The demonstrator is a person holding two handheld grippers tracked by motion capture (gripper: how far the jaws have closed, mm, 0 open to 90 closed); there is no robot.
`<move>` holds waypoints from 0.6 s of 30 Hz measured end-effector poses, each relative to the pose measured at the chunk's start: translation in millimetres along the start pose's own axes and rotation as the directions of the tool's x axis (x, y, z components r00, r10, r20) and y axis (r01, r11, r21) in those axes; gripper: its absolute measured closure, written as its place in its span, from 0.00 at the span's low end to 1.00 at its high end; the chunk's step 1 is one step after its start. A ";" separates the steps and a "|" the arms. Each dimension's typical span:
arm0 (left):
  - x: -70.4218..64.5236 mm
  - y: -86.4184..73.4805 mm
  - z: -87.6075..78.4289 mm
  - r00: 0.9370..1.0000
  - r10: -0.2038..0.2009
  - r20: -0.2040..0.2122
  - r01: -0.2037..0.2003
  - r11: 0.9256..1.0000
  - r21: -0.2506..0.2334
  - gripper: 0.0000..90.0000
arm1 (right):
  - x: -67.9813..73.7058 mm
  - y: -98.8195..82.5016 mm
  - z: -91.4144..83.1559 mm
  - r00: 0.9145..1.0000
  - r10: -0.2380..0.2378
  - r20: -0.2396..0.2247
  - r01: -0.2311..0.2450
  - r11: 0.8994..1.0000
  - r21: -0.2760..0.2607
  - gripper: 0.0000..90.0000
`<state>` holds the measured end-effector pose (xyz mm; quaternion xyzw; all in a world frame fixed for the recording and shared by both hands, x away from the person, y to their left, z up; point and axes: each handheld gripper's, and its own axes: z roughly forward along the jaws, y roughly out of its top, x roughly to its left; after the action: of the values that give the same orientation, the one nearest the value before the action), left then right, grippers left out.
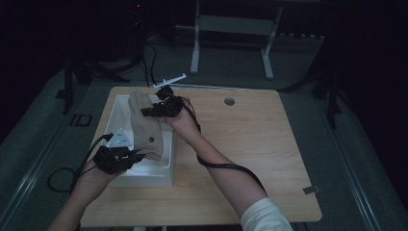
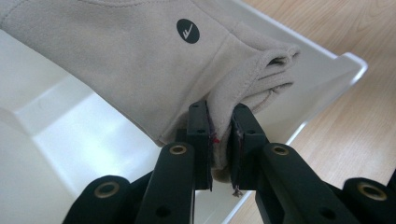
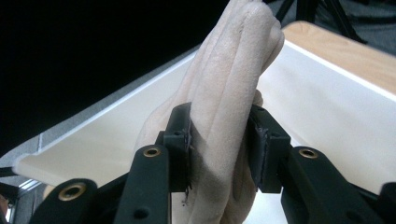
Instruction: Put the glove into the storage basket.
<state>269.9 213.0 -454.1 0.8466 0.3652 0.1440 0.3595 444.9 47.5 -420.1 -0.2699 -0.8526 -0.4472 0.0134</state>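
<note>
A folded beige garment (image 1: 144,126) with a small round black label (image 2: 187,31) is stretched between both grippers above a white bin (image 1: 144,173). My left gripper (image 1: 137,155) is shut on the garment's near corner (image 2: 224,135), low over the bin's front end. My right gripper (image 1: 148,111) is shut on the thick folded far end (image 3: 224,121), held over the bin's right wall. The cloth bulges above the right jaws.
The white bin (image 3: 327,107) stands on the left part of a light wooden table (image 1: 250,144). A round grommet (image 1: 229,101) sits near the table's far edge. A desk frame (image 1: 231,33) stands on the floor beyond.
</note>
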 end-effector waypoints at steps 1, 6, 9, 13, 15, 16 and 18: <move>-0.5 -2.9 4.5 1.000 -0.001 -0.007 0.001 1.000 0.006 0.90 | -1.9 -2.3 2.7 1.000 0.003 0.002 -0.003 1.000 0.010 0.71; -0.7 -13.8 18.3 1.000 -0.014 -0.008 0.014 0.999 0.029 0.90 | -7.4 -13.4 20.7 1.000 0.005 0.018 -0.006 0.997 0.076 0.71; 1.1 -21.5 25.4 0.999 -0.031 -0.008 0.031 0.998 0.046 0.90 | -7.3 -15.8 26.2 1.000 0.009 0.013 -0.010 0.996 0.086 0.70; 4.5 -27.1 30.9 0.999 -0.039 -0.011 0.040 0.998 0.054 0.89 | -4.5 -17.4 33.6 0.999 -0.001 0.033 -0.003 0.993 0.115 0.70; 6.3 -27.8 32.5 0.999 -0.043 -0.012 0.043 0.998 0.054 0.89 | -5.1 -16.3 35.0 1.000 0.012 0.028 -0.015 0.993 0.119 0.70; 6.4 -28.1 33.5 0.999 -0.044 -0.014 0.045 0.997 0.056 0.89 | -5.1 -15.8 36.1 0.999 0.012 0.037 -0.016 0.992 0.125 0.70; 7.0 -28.5 34.9 0.999 -0.044 -0.011 0.045 0.997 0.060 0.89 | -4.8 -14.9 38.6 0.999 0.008 0.051 -0.015 0.990 0.142 0.70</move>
<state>277.8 214.0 -499.0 0.8479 0.3898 0.1292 0.3353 450.4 68.3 -455.8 -0.2844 -0.8808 -0.3783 0.0138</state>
